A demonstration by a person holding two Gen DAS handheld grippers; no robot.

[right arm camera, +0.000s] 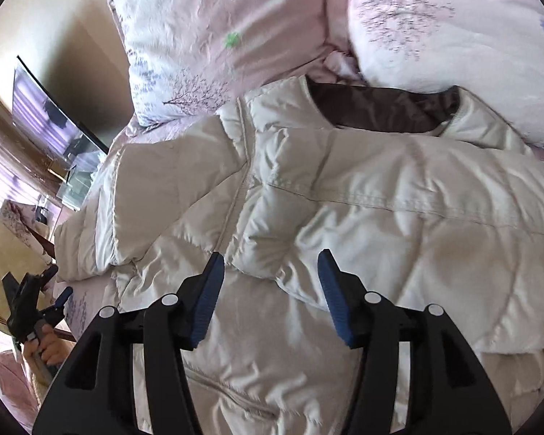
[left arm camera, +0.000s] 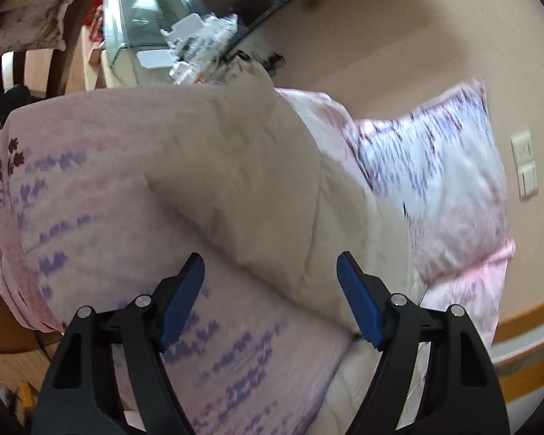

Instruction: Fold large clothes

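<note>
Left hand-held gripper (left arm camera: 270,272) wide | right hand-held gripper (right arm camera: 270,272) wide above jacket (right arm camera: 344,199) | no legible writing

jacket (right arm camera: 344,199) flat on my bed (right arm camera: 90,301) | two pillows (right arm camera: 214,36) behind its collar | TV (right arm camera: 50,116) off left

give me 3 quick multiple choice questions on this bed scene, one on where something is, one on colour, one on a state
1. Where does the puffer jacket lie?
A. on the bed
B. on a hanger
C. on the floor

2. What colour is the jacket's inner lining?
A. red
B. dark brown
C. green

3. How does the right gripper stand?
A. shut on a sleeve
B. shut on a pillow
C. open, holding nothing

Answers:
1. A, it is spread over the pink bedding below the pillows.
2. B, brown shows at the open collar.
3. C, the blue pads stand apart over the jacket.
</note>
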